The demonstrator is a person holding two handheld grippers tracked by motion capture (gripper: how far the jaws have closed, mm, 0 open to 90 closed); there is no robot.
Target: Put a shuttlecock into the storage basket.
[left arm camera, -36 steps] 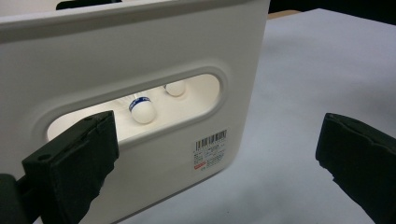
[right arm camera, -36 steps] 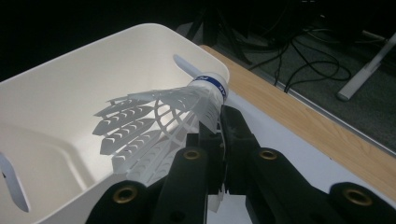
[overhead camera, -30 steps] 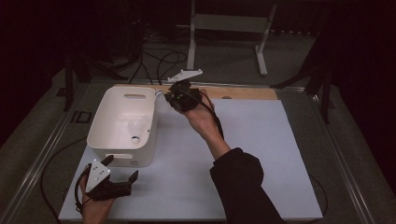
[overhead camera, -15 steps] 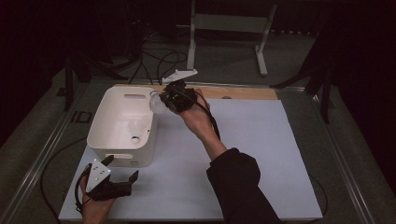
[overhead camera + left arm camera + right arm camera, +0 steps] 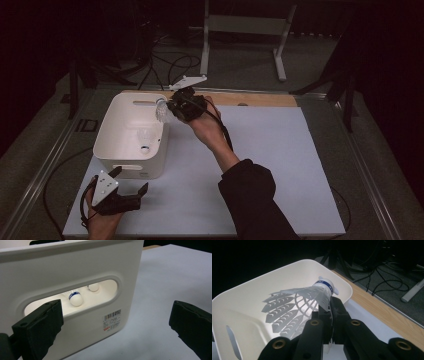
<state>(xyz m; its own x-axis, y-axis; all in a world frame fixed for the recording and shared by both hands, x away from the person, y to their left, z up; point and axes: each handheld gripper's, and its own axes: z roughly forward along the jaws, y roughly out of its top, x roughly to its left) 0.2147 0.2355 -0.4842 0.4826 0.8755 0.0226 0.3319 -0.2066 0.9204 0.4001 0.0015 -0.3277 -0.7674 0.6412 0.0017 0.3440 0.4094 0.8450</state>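
**Shuttlecock held over the rim of a white bin**

Dark surroundings frame a table (image 5: 300,165) covered by a pale sheet, with a wooden strip along its far edge and cables on the floor beyond. A white bin (image 5: 131,170) stands toward the table's far left corner, its near wall pierced by an oval handle slot (a barcode label sits below the slot in the left gripper view).

The right gripper (image 5: 172,107), carried by a hand in a dark sleeve, is held above the bin's right rim. Its jaws are closed tight on the skirt of a white shuttlecock (image 5: 162,111), pinching the thin plastic lattice between them; the right gripper view shows the shuttlecock (image 5: 307,300) lying roughly level, its cork, ringed by a blue band, toward the bin's far corner, with the open bin (image 5: 244,315) beneath it.

The left gripper (image 5: 131,182) rests near the table's near left corner, just in front of the bin. Its jaws stand wide apart with nothing between them. Through the handle slot the left gripper view shows two more shuttlecocks (image 5: 75,299) lying on the bin floor.
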